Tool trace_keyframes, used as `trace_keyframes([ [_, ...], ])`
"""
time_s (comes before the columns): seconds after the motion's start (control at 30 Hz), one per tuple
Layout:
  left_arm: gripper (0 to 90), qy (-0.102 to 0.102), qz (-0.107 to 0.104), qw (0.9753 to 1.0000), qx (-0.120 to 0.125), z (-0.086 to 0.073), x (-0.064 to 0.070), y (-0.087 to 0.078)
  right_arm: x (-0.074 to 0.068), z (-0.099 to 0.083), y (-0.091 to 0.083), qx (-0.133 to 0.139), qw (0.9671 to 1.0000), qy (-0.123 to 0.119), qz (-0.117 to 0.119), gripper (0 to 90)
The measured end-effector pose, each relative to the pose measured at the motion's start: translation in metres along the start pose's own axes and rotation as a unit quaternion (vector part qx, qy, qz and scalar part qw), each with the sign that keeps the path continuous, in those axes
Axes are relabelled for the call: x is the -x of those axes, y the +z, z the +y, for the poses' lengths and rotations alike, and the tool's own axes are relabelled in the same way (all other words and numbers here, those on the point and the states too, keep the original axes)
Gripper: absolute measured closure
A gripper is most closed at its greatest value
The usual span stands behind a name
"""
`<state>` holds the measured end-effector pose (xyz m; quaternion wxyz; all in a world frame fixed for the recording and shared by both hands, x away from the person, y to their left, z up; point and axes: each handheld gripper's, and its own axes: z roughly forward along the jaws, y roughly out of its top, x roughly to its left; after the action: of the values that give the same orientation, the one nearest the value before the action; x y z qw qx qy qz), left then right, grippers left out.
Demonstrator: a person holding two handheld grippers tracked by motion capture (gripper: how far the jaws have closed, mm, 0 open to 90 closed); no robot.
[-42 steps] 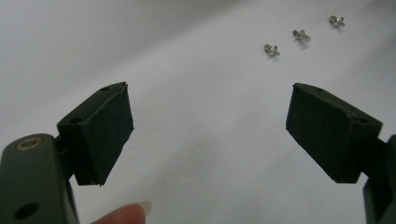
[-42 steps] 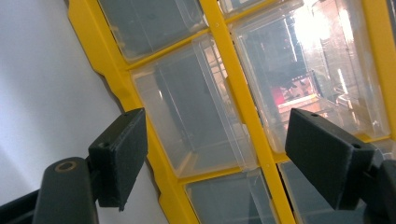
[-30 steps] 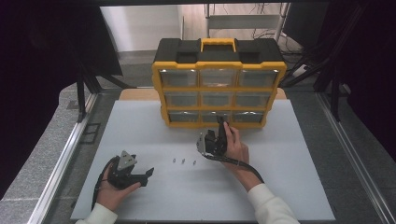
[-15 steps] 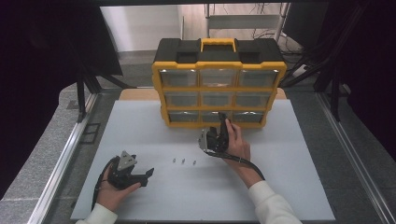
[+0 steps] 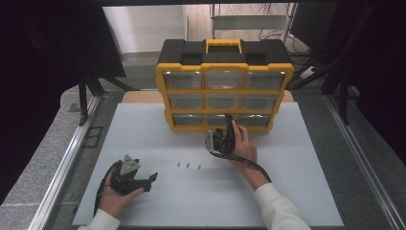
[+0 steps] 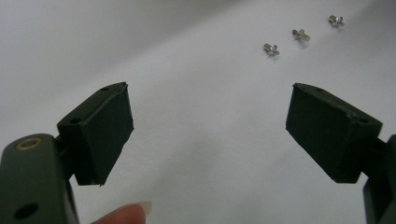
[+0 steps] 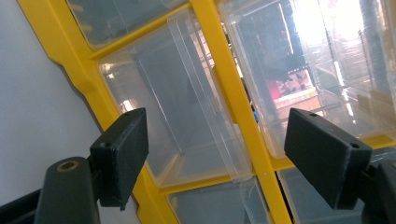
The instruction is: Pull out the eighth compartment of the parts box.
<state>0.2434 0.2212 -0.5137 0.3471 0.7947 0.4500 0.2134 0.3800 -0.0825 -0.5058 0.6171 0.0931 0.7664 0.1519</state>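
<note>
A yellow and black organizer (image 5: 224, 76) with clear drawers stands at the back of the white mat. My right gripper (image 5: 229, 123) is open, its tips right at the bottom middle drawer (image 5: 221, 120). In the right gripper view the open right gripper (image 7: 215, 144) has that clear drawer's front (image 7: 187, 116) between its jaws, and I cannot tell whether they touch it. My left gripper (image 5: 151, 182) lies open low on the mat at the front left, empty. Three small silver screws (image 5: 188, 166) lie in a row between the two hands; in the left gripper view the screws (image 6: 301, 34) lie beyond the open left gripper (image 6: 210, 112).
The white mat (image 5: 297, 191) covers the table, with a metal rail (image 5: 72, 158) along its left side and a grey ledge beyond. A yellow frame bar (image 7: 233, 93) separates the drawers. A fingertip (image 6: 123, 215) of the holding hand shows under the left jaw.
My right gripper has edged a little closer to the organizer's bottom row. The left gripper and the screws have stayed put.
</note>
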Motion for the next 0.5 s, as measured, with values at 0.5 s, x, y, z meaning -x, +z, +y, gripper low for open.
trace_keyframes([
  [0.5, 15.3, -0.002, 0.001, 1.0, -0.002, -0.0007, 0.0004, 0.0005, 0.0029, -0.0022, 0.0062, -0.001, 1.0, 0.008, 0.001, 21.8],
])
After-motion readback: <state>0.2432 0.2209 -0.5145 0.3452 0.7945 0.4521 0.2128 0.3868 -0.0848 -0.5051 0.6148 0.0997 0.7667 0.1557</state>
